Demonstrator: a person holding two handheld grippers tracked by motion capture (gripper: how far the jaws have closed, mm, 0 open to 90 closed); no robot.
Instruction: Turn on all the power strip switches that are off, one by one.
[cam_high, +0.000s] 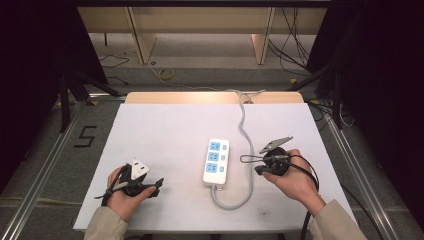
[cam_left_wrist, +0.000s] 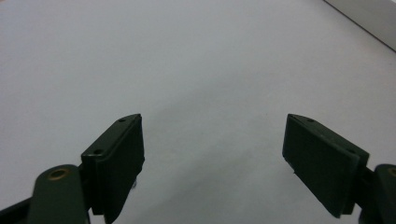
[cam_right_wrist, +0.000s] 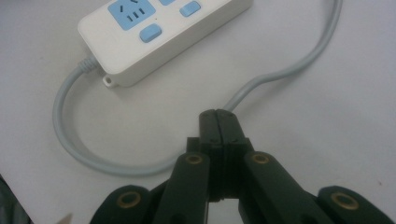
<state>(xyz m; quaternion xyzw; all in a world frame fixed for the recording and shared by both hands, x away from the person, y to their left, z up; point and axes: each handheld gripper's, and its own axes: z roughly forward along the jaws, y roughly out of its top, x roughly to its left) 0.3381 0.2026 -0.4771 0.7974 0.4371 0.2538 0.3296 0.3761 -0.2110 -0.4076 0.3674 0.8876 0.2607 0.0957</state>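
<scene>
A white power strip (cam_high: 216, 162) with blue sockets and blue switches (cam_right_wrist: 140, 32) lies at the middle of the white table (cam_high: 165, 130). Its grey cable (cam_high: 245, 125) loops out of the near end and runs along the right side to the far edge. In the right gripper view my right gripper (cam_right_wrist: 218, 116) is shut with nothing between the jaws, its tips just over the grey cable (cam_right_wrist: 261, 79). In the high view my right gripper (cam_high: 259, 170) points left at the strip. My left gripper (cam_left_wrist: 215, 154) is open over bare table, and lies at the near left (cam_high: 155, 186).
A wooden strip (cam_high: 210, 97) borders the table's far edge. Beyond it lie floor cables (cam_high: 167, 74) and desk legs (cam_high: 142, 40). A "5" mark (cam_high: 86, 136) is on the floor at left. Metal rails (cam_high: 45, 165) run along both sides.
</scene>
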